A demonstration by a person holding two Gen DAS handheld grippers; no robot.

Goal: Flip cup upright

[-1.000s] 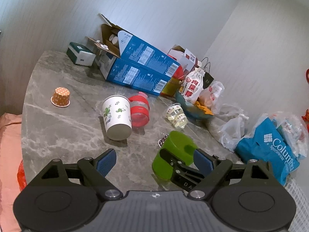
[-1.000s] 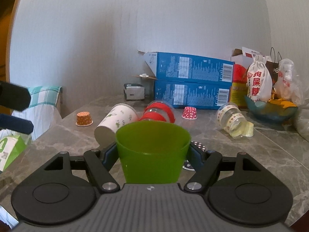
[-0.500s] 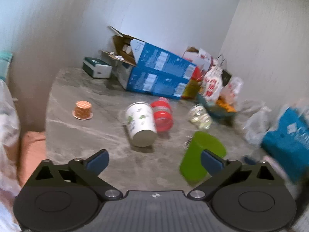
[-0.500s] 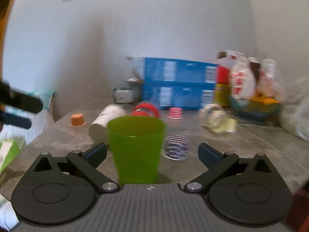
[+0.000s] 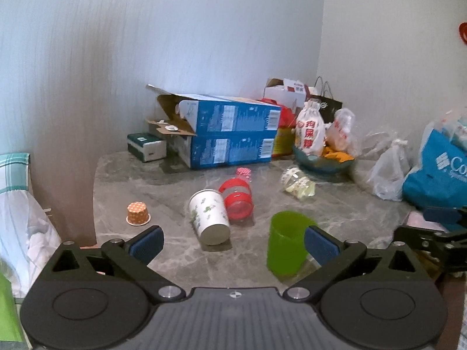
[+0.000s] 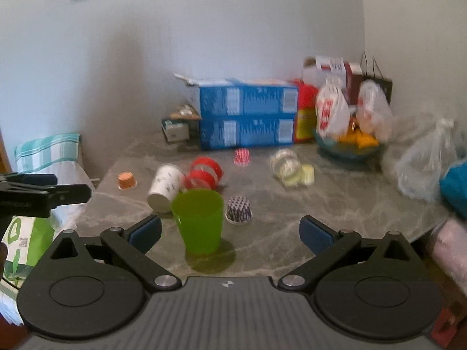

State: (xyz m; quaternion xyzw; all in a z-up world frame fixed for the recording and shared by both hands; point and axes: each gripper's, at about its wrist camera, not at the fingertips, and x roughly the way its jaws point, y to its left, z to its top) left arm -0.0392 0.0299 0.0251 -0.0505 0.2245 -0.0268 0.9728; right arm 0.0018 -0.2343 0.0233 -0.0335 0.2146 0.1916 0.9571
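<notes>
1. The green plastic cup [image 6: 198, 218] stood on the grey marble bench [image 6: 335, 204], mouth up and base down, so its long axis ran vertical and the flip looked done for this one.
2. It sat ahead of the right claw [image 6: 230, 230], left of that claw's centre line and close to the left pad without visibly touching it. The right claw's fingers were spread wide and held nothing.
3. In the left wrist view the same green cup [image 5: 287, 242] showed just behind the right-hand pad, to the right of the left claw [image 5: 233, 245]. That claw was likewise wide apart and empty. Both claws were near the cup; which was nearer could not be told.
4. Just beside the cup, on its far right, a small purple-striped paper liner [image 6: 239, 210] sat mouth down.
5. Behind the cup, a white printed paper cup [image 5: 208, 215] lay on its side, base toward the cameras and mouth toward the wall, its long axis running roughly away from the claws. A red-banded clear jar [image 5: 236, 201], also tipped over, lay against it.
6. Judged from this layout, the white paper cup was the likely next candidate; it lay more directly ahead of the left claw.
7. Further out, a clear plastic cup [image 5: 297, 182] lay on its side, an orange dotted liner [image 5: 137, 213] sat mouth down, and stacked blue cartons [image 5: 230, 134] stood by the wall.
</notes>
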